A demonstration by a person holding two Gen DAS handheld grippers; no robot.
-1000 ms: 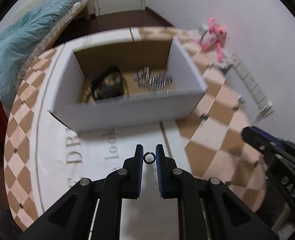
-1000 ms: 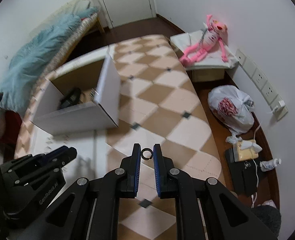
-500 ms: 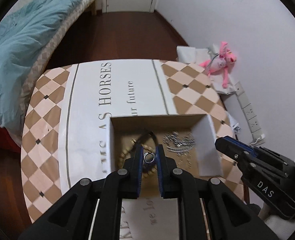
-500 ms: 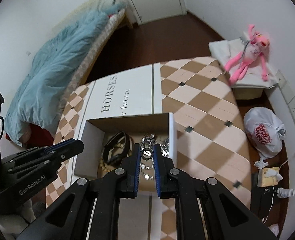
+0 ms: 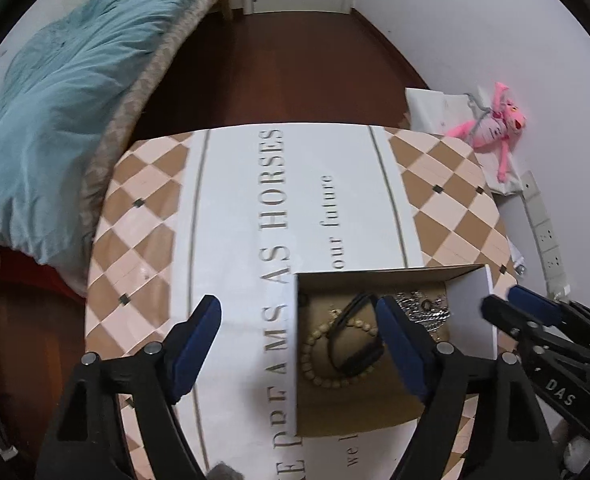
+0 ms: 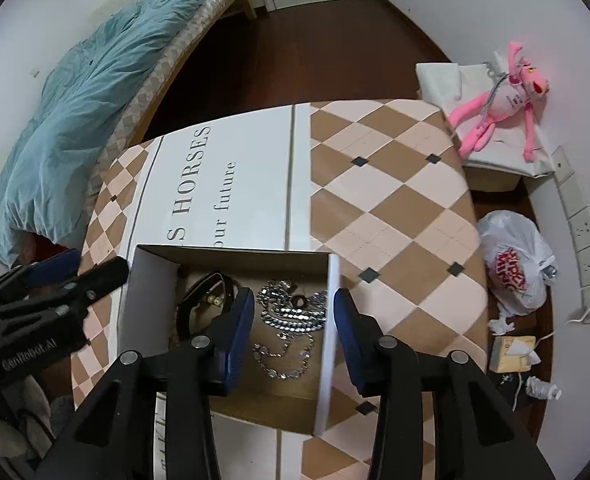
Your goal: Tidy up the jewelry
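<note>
A white cardboard box (image 6: 329,344) with a brown inside stands on the table, also in the left wrist view (image 5: 295,360). It holds a black strap (image 5: 355,344), a wooden bead bracelet (image 5: 315,360), silver chains (image 6: 291,316) and a small dark ring (image 6: 298,301) lying on the chains. My left gripper (image 5: 297,336) is open and empty above the box's left wall. My right gripper (image 6: 293,320) is open and empty above the chains. The left gripper also shows in the right wrist view (image 6: 55,280), and the right gripper in the left wrist view (image 5: 535,320).
The table (image 6: 395,184) has a checked cloth with a white printed strip. A bed with a blue duvet (image 6: 95,112) lies to the left. A pink plush toy (image 6: 503,108), a white plastic bag (image 6: 515,264) and wall sockets are on the right.
Both grippers were shut on small rings, moved over the box and opened. The rings are no longer between the fingers; one lies on the chains in the box.
</note>
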